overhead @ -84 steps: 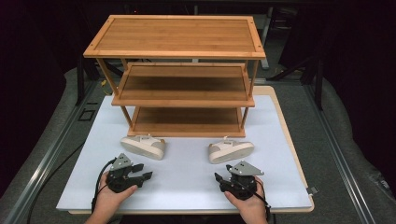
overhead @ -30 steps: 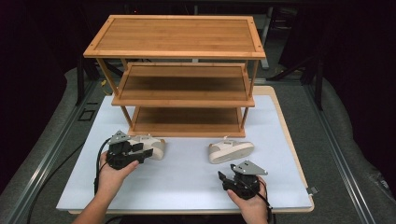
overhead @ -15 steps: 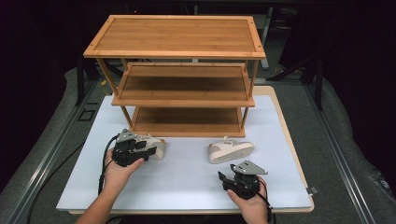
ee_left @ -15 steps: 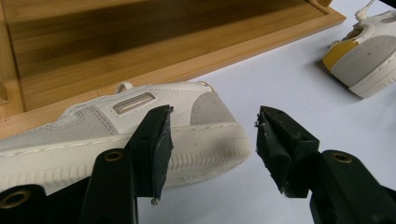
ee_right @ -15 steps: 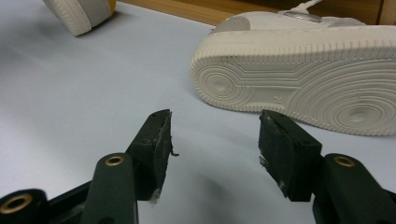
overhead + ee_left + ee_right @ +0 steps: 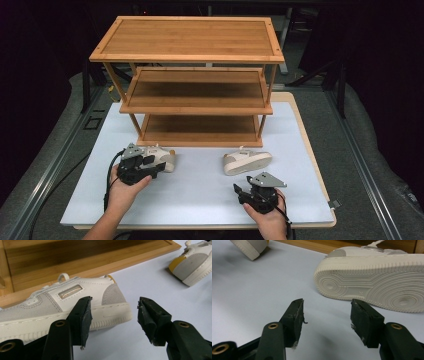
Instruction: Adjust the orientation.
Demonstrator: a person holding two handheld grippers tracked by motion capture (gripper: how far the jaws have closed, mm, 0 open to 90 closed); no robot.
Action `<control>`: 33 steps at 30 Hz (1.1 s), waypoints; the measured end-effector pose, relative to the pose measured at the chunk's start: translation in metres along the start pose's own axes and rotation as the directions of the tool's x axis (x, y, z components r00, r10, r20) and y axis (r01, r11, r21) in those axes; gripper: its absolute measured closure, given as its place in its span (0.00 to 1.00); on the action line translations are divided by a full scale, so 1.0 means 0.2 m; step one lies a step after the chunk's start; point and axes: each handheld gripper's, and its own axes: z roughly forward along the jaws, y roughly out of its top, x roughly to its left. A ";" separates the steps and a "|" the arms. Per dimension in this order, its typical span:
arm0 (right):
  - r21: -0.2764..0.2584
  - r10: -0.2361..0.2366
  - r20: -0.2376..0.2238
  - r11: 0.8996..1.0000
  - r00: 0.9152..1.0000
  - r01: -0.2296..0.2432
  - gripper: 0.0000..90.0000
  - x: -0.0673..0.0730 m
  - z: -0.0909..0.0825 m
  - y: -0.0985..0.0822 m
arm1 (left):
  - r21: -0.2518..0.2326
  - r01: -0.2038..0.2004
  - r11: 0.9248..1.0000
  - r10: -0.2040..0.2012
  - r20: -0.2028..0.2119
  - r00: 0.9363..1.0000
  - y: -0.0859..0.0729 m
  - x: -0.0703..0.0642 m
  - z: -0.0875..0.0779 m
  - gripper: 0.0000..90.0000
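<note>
Bright, even light from above on the white mat (image 6: 200,190) and the top of the wooden rack (image 6: 187,37); deep darkness all around, with almost no detail in the background. Soft, short shadows under the lower shelves and beside the left shoe (image 6: 160,157). No strong glare, only a mild sheen on the wood. Slightly soft and grainy in the high view. In the left gripper view, sharp on the shoe side (image 6: 75,300), blurred at the black jaws in the near foreground. In the right gripper view, crisp on the sole (image 6: 382,287), soft at the far corners, with a faint grey shadow on the mat.
</note>
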 end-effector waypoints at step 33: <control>-0.012 -0.004 -0.001 1.000 1.000 0.004 0.49 0.00 -0.01 0.01 | -0.006 0.043 0.999 -0.044 -0.032 0.999 -0.25 -0.10 -0.16 0.49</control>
